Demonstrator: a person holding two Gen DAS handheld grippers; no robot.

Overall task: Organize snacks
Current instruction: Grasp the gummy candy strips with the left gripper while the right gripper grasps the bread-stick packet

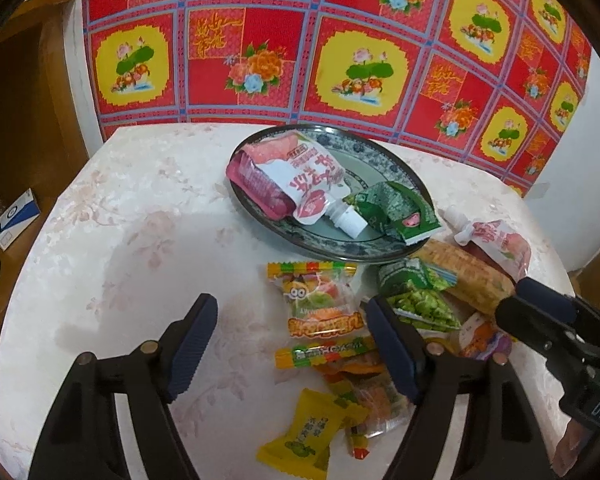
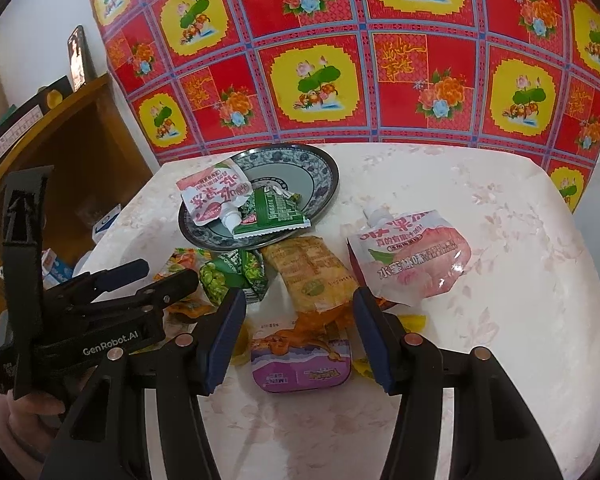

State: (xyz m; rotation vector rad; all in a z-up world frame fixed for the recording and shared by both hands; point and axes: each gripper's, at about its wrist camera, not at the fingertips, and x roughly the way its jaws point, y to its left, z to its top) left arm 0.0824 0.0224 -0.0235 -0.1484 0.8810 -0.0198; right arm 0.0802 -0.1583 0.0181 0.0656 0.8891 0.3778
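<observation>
Two snack packs already lie in the blue-patterned ceramic plate point(image 1: 342, 250): a pink-and-white spouted jelly pouch point(image 1: 300, 176) and a green foil packet point(image 1: 396, 210). The other snacks sit loose on the pale floral tabletop point(image 1: 140, 208). The left gripper point(image 1: 290, 344) hovers with jaws apart over a clear gummy candy bag point(image 1: 320, 300). The right gripper point(image 2: 300, 336) is likewise parted, gripping nothing, above a purple-and-orange snack pack point(image 2: 302, 360), near a second pink jelly pouch point(image 2: 412, 264).

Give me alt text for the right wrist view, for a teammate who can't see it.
The right gripper hangs open over a purple snack packet on a white table, gripping nothing. Behind it lie loose snacks and a patterned plate holding a pink pouch and a green packet; the left gripper shows at left.
</observation>
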